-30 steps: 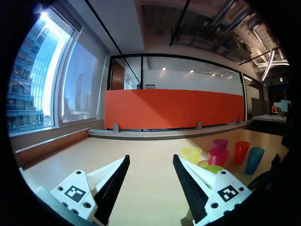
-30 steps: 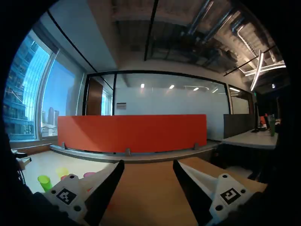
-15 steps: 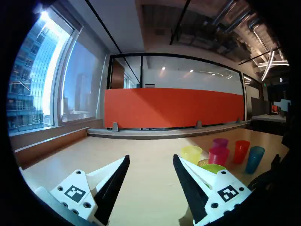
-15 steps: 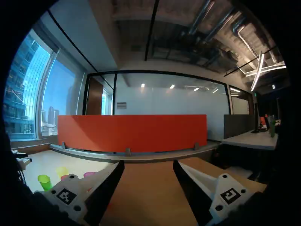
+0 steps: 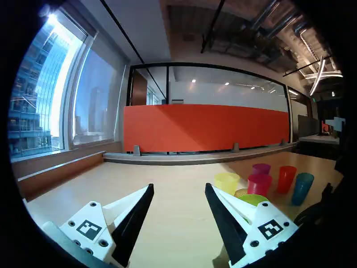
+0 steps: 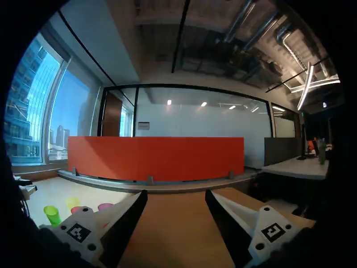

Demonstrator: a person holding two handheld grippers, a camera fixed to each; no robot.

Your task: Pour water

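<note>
In the left gripper view several plastic cups stand on the wooden table (image 5: 178, 187) at the right: a yellow cup (image 5: 226, 182), a pink cup (image 5: 259, 184), a purple cup (image 5: 261, 169), a red cup (image 5: 285, 178), a teal cup (image 5: 301, 188) and a green cup (image 5: 253, 200) partly behind the right finger. My left gripper (image 5: 178, 192) is open, left of the cups, holding nothing. In the right gripper view my right gripper (image 6: 175, 198) is open over the table (image 6: 178, 223) with nothing between its fingers. A green cup (image 6: 52, 215), a yellow cup (image 6: 73, 203) and a pink cup (image 6: 105, 207) stand far left.
An orange divider panel (image 5: 205, 128) runs along the table's far edge. Tall windows (image 5: 44, 98) line the left side. Another desk (image 6: 296, 166) with items stands at the right in the right gripper view.
The right gripper view has tilted up a touch, so the cups and divider sit slightly lower. The left gripper is still.
</note>
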